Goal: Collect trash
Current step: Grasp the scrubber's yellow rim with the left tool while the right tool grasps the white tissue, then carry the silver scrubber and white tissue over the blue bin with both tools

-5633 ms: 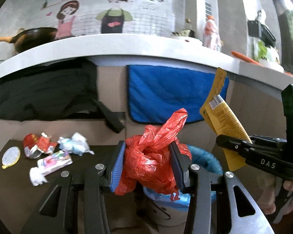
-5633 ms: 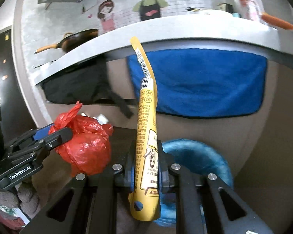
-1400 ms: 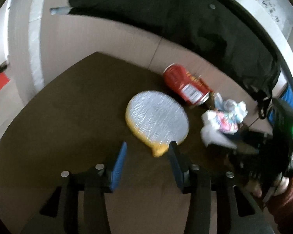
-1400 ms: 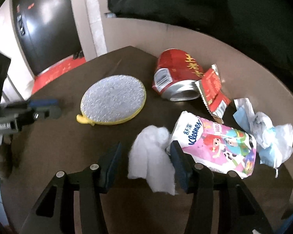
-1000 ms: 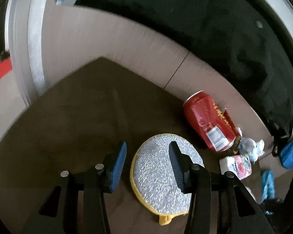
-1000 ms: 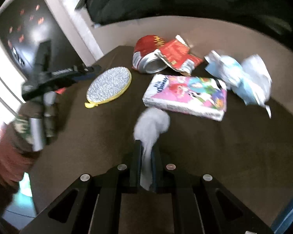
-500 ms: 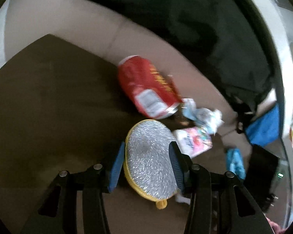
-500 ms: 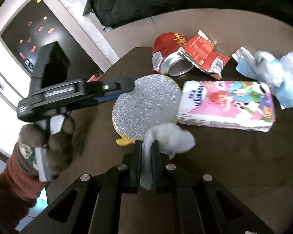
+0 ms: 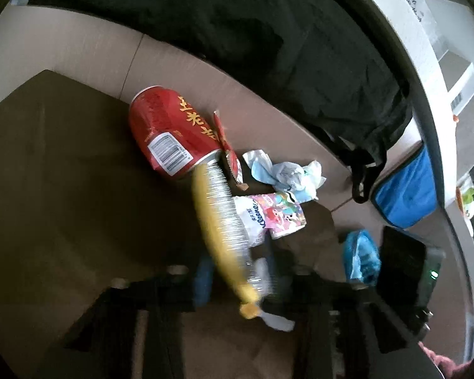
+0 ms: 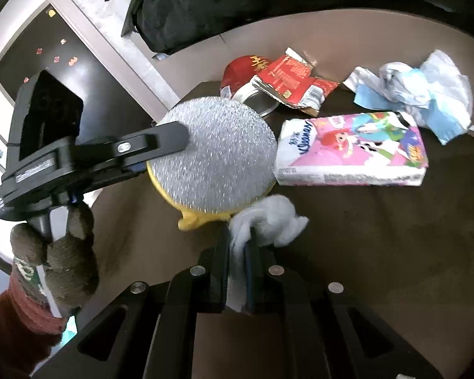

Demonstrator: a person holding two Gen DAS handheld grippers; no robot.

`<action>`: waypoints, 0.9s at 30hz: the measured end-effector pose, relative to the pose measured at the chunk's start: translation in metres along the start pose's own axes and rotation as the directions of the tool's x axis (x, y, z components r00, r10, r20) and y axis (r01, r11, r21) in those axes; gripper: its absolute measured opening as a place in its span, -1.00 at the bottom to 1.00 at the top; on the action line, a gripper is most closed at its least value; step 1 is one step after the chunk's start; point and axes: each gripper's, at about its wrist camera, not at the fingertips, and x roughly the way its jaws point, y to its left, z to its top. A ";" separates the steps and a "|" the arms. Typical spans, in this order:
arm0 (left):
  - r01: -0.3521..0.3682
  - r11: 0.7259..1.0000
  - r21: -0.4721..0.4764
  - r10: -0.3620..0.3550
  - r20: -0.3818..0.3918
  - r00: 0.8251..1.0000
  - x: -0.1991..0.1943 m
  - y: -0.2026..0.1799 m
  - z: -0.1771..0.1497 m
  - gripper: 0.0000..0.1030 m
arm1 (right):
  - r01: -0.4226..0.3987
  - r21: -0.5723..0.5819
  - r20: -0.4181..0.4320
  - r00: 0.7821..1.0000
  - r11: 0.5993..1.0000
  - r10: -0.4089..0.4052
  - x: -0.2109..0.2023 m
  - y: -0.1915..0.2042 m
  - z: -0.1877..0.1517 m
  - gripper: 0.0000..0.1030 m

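On the dark brown table (image 10: 379,252) lie a pink tissue pack (image 10: 350,150), a red can (image 9: 170,132) on its side, a torn red wrapper (image 10: 292,80) and crumpled blue-white paper (image 10: 420,88). The left gripper (image 9: 237,276) is closing its jaws on the round silver-and-yellow scrubber (image 10: 215,154), tilted on edge off the table. The right gripper (image 10: 237,262) is clamped on a white tissue wad (image 10: 268,218), just beside the scrubber.

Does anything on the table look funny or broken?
Yes. The red drink can lies tipped on its side instead of standing, with a torn red wrapper against its open end. Near them sits a crumpled heap of blue and white tissue.
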 end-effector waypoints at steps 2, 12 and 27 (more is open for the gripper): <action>-0.022 0.999 0.042 0.021 0.009 1.000 0.002 -0.009 -0.003 -0.68 | 0.034 -0.020 0.020 0.999 0.999 -0.034 -0.009 0.000 -0.006 -0.66; -0.212 0.969 0.129 0.187 0.185 0.965 -0.039 -0.028 -0.028 -0.72 | 0.119 -0.030 0.090 0.989 0.992 -0.116 -0.035 -0.004 -0.011 0.22; -0.314 0.945 0.095 0.285 0.236 0.929 -0.065 -0.016 -0.058 -0.72 | 0.201 -0.098 0.012 0.980 0.975 -0.201 0.014 0.016 0.007 -0.48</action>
